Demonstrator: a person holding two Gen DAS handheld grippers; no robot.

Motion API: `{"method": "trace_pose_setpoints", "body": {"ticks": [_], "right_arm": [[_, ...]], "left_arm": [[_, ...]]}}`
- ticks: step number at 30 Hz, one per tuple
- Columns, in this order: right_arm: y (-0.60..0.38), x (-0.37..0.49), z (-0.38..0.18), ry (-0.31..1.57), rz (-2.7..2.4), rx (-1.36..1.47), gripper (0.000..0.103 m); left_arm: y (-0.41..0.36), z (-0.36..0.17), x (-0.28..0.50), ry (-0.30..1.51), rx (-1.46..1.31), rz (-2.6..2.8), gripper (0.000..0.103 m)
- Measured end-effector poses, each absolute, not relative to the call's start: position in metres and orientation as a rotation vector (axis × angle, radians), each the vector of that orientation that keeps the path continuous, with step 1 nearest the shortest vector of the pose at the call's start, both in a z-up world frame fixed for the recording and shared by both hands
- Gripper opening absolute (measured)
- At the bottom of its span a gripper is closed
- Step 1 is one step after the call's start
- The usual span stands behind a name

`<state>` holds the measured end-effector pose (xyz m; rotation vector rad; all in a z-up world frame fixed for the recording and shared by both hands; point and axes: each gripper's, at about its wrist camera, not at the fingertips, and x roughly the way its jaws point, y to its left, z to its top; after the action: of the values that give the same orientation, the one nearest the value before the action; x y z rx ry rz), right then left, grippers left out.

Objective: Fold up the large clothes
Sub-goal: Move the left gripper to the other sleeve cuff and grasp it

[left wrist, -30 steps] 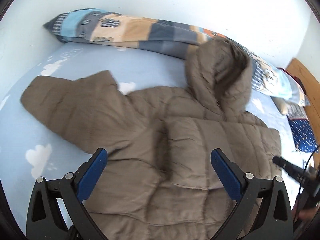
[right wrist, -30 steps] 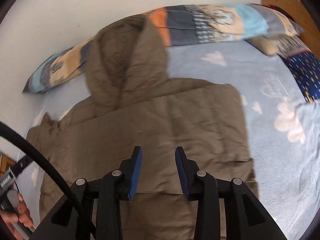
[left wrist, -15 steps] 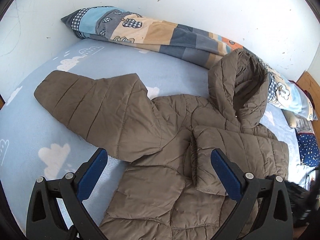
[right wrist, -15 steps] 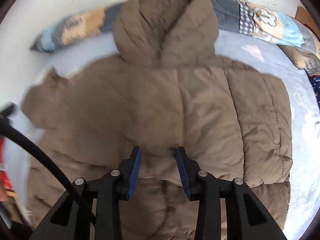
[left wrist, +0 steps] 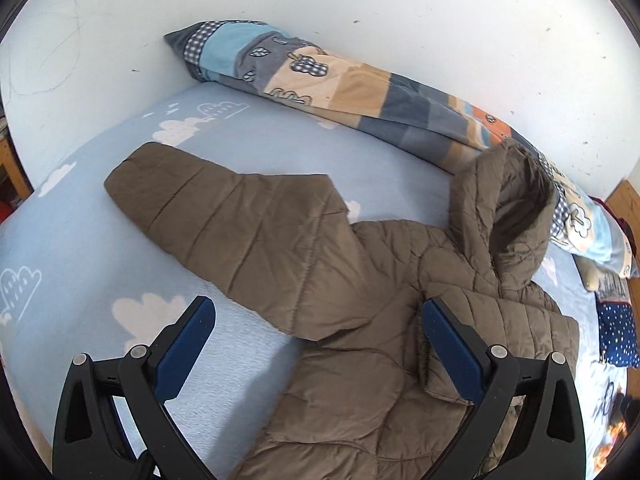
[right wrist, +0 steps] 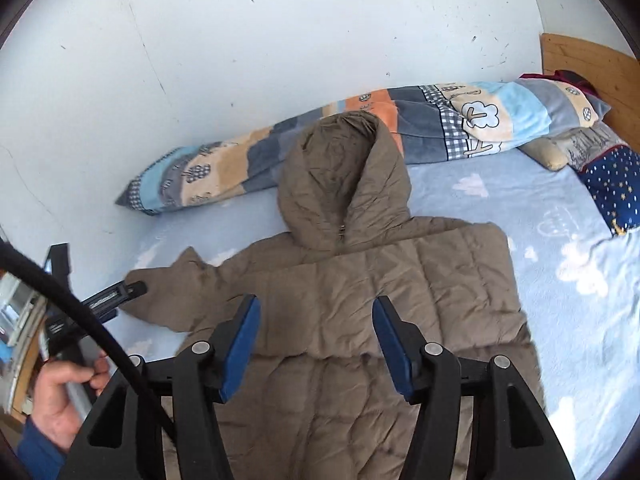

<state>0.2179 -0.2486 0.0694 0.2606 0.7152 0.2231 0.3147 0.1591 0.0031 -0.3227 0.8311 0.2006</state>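
Lying quilted and puffy, brown hooded jacket (right wrist: 360, 292) beneath both spread tools

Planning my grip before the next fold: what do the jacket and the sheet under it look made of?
The brown jacket looks like thin synthetic shell over puffy fill: stitched quilt lines, fine wrinkles, slight sheen; likely slippery and springy. The blue cloud-print sheet looks like soft matte fleece or brushed cotton, its surface faintly fuzzy; which one, I cannot tell.
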Motion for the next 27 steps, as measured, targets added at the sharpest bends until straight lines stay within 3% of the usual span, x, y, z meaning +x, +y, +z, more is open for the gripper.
{"method": "trace_pose_setpoints", "body": {"ticks": [16,27], "right_arm": [[-0.23,0.231,0.037,0.792,0.301,0.243,0.069],[-0.221,0.233,0.029,0.826,0.301,0.197,0.075]], "left_arm": [[0.262,-0.007,0.316,0.868,-0.448,0.362,0.103],[0.377,-0.061,0.312,0.886,-0.737,0.408,0.103]]}}
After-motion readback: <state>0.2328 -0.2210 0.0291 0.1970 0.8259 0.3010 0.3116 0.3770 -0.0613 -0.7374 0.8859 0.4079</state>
